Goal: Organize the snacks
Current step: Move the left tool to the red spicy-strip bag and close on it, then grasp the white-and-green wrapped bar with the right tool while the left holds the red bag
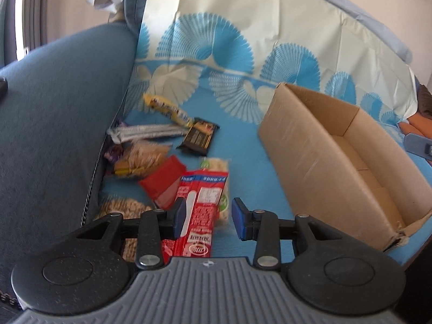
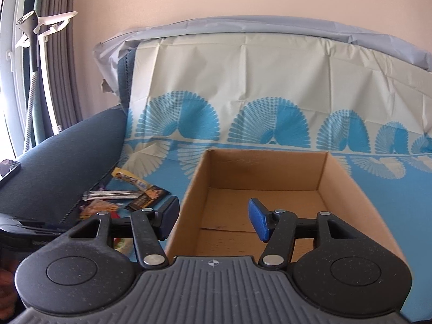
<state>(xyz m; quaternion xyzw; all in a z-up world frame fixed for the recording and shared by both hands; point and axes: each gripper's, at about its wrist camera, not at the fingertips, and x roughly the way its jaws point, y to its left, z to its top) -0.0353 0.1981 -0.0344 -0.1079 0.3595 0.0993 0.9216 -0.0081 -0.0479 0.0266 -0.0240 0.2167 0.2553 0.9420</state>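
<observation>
Several snack packets lie in a heap on the blue cloth beside the sofa arm: a yellow bar, a silver packet, a dark brown packet, a biscuit bag and a small red pouch. My left gripper hovers open over a long red and white packet; its pads do not press on it. To the right stands an empty cardboard box. My right gripper is open with nothing in it, straddling the near left wall of the box.
A dark blue sofa arm borders the snacks on the left, with a phone lying on it. A blue and cream patterned cloth covers the seat and backrest. Grey curtains and a white stand are at far left.
</observation>
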